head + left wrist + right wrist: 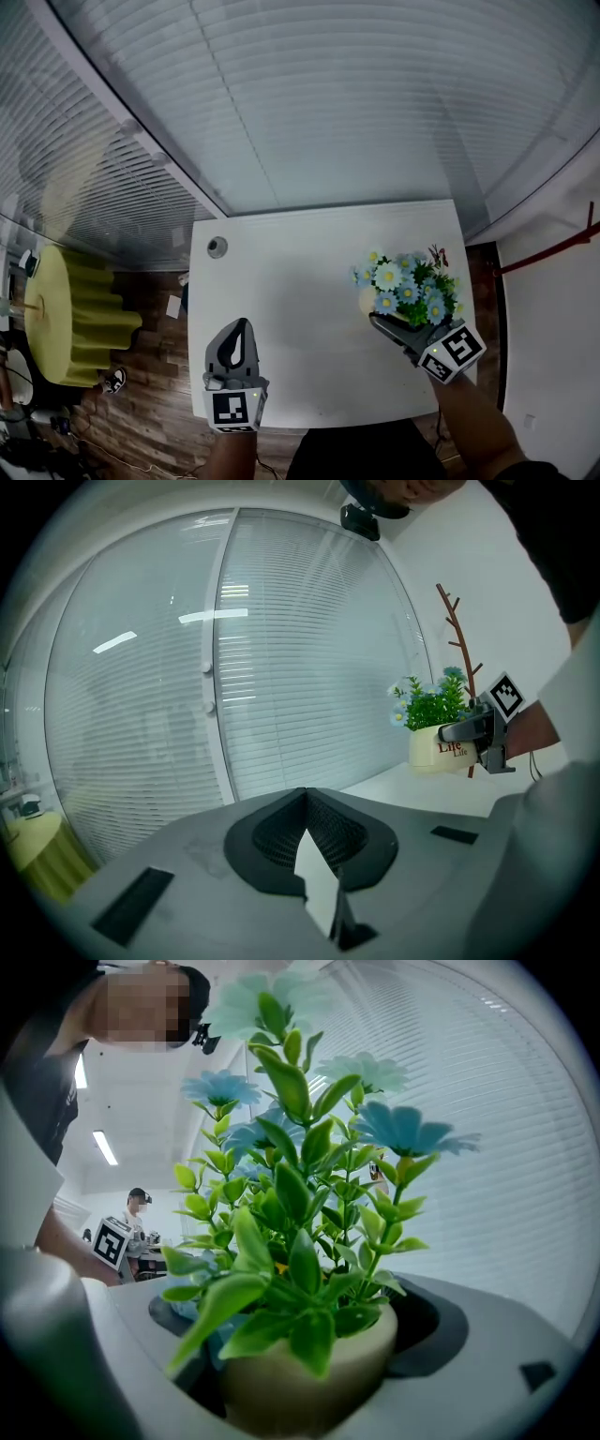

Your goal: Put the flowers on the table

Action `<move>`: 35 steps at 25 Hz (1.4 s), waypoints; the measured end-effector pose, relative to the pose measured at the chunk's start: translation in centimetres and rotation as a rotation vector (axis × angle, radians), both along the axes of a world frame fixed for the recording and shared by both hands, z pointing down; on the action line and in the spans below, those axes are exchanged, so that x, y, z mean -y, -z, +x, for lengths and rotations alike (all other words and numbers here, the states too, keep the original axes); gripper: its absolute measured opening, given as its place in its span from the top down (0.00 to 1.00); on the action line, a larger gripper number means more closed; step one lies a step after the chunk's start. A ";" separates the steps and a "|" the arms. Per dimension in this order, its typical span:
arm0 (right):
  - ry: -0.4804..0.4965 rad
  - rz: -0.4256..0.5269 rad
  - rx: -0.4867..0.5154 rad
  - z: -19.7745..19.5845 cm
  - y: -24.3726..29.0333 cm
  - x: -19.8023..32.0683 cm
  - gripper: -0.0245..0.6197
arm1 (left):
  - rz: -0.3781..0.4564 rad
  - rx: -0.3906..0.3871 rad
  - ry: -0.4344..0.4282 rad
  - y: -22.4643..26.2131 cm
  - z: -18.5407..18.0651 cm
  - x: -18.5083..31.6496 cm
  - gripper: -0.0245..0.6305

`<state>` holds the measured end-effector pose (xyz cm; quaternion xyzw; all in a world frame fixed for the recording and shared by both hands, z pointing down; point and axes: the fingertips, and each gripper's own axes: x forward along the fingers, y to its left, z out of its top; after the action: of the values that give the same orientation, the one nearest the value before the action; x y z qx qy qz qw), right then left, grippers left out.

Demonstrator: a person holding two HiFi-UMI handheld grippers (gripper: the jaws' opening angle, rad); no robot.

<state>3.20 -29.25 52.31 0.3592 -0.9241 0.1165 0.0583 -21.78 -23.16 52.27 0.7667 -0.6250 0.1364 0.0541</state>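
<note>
A cream pot (367,300) of blue and white flowers (409,284) with green leaves is at the right side of the white table (291,291). My right gripper (382,321) is shut on the pot, one jaw on each side. In the right gripper view the pot (305,1377) fills the gap between the jaws and the leaves (300,1204) block most of the scene. The left gripper view shows the pot (437,748) low over the table; whether it touches I cannot tell. My left gripper (241,330) hovers at the table's front left, shut and holding nothing (305,794).
A small grey round fitting (217,247) sits in the table's far left corner. Window blinds (328,103) run behind the table. A yellow-green round stool (66,314) stands on the wooden floor to the left. A brown branch-shaped stand (459,644) rises at the table's right.
</note>
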 end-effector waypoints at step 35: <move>0.072 -0.044 -0.169 -3.4 -11.8 2.7 0.14 | -0.136 -0.020 0.014 -8.6 -0.8 1.3 0.96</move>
<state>-0.19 -31.96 64.12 0.3327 -0.9255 0.1040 0.1483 -22.57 -24.45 60.84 0.7581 -0.6192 0.1704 0.1133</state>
